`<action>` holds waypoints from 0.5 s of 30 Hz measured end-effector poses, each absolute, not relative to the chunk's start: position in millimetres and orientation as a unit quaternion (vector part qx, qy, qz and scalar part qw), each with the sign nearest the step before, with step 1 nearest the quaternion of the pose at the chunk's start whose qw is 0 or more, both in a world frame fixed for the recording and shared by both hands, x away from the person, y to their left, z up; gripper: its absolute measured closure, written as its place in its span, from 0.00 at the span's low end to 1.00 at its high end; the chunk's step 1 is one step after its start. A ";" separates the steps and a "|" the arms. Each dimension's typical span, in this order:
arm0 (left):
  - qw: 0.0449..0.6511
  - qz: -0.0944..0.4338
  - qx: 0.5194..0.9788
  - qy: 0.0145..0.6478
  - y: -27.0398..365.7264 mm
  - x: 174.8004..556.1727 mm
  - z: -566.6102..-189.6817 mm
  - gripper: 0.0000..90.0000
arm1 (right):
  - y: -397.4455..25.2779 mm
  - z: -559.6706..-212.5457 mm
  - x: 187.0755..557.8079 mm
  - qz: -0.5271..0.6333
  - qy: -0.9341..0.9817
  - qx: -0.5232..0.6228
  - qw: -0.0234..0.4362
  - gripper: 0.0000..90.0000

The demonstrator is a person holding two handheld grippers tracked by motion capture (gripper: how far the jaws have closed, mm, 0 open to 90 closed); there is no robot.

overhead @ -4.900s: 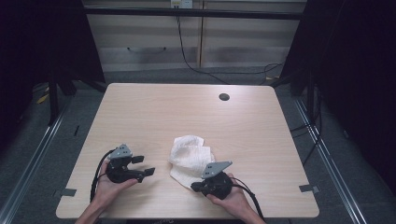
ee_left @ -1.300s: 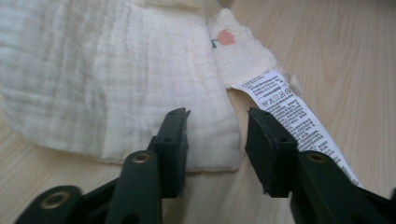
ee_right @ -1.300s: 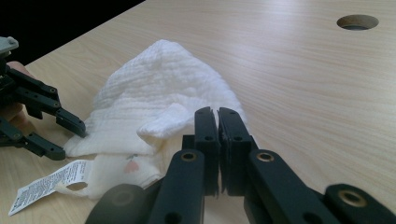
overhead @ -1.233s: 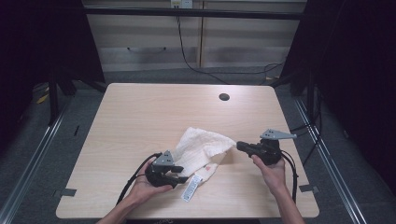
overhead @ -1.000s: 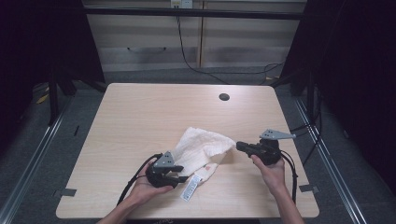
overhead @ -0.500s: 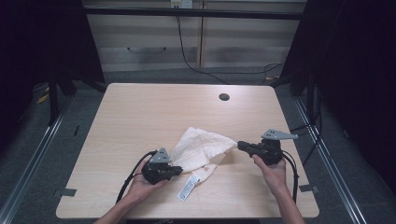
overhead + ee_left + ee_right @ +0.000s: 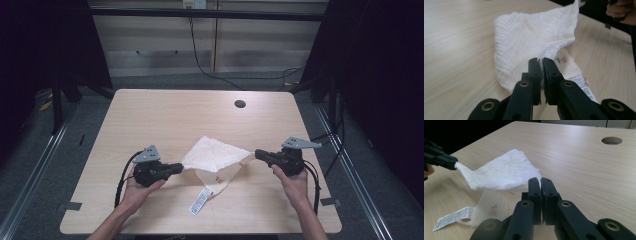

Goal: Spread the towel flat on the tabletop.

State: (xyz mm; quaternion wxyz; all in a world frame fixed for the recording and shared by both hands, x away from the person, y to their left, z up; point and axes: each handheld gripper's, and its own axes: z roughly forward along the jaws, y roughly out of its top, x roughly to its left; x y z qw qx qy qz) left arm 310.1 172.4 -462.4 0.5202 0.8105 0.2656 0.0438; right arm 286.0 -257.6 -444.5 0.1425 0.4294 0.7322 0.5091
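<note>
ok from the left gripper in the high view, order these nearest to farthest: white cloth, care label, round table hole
1. white cloth, pinched at its corner by the left gripper, lying to that gripper's right.
2. care label, right of the gripper, toward the near edge.
3. round table hole, far side of the table, right of centre.

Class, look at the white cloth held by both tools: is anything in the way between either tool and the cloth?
Nothing visible. The left tool and right tool are each shut on a corner of the white cloth, stretched between them over the table.
</note>
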 end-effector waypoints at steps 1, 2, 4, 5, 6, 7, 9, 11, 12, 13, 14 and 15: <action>0.525 0.044 0.806 0.269 174.9 309.9 -459.3 0.95 | -257.1 -442.7 285.3 0.510 0.733 0.427 0.145 0.97; 0.528 0.045 0.804 0.271 176.7 309.8 -456.5 0.95 | -256.7 -440.6 284.8 0.510 0.734 0.424 0.146 0.97; 0.535 0.049 0.799 0.271 179.8 309.0 -449.9 0.95 | -255.9 -435.4 283.3 0.514 0.733 0.420 0.150 0.97; 0.539 0.052 0.796 0.270 181.2 308.7 -445.9 0.95 | -255.5 -432.1 282.2 0.518 0.731 0.417 0.151 0.97; 0.544 0.057 0.793 0.269 182.0 308.5 -441.2 0.95 | -255.2 -428.5 281.2 0.521 0.731 0.413 0.155 0.97; 0.549 0.061 0.789 0.269 183.1 310.1 -435.7 0.95 | -255.0 -424.6 280.1 0.524 0.730 0.409 0.158 0.97; 0.558 0.062 0.783 0.268 182.8 315.8 -424.5 0.95 | -254.8 -416.7 280.7 0.532 0.726 0.404 0.165 0.97; 0.573 0.062 0.772 0.268 180.9 321.2 -414.1 0.95 | -253.9 -409.1 285.4 0.545 0.716 0.402 0.168 0.97; 0.576 0.062 0.771 0.266 180.9 322.3 -410.9 0.95 | -253.1 -405.3 287.7 0.547 0.714 0.401 0.171 0.97; 0.580 0.065 0.768 0.265 180.4 323.2 -406.9 0.95 | -252.7 -402.3 289.3 0.550 0.712 0.400 0.172 0.98; 0.584 0.068 0.764 0.264 180.6 324.2 -403.1 0.95 | -252.6 -398.1 291.4 0.555 0.710 0.397 0.174 0.98; 0.588 0.070 0.761 0.265 182.0 325.8 -399.1 0.95 | -252.5 -393.8 293.2 0.556 0.710 0.395 0.176 0.98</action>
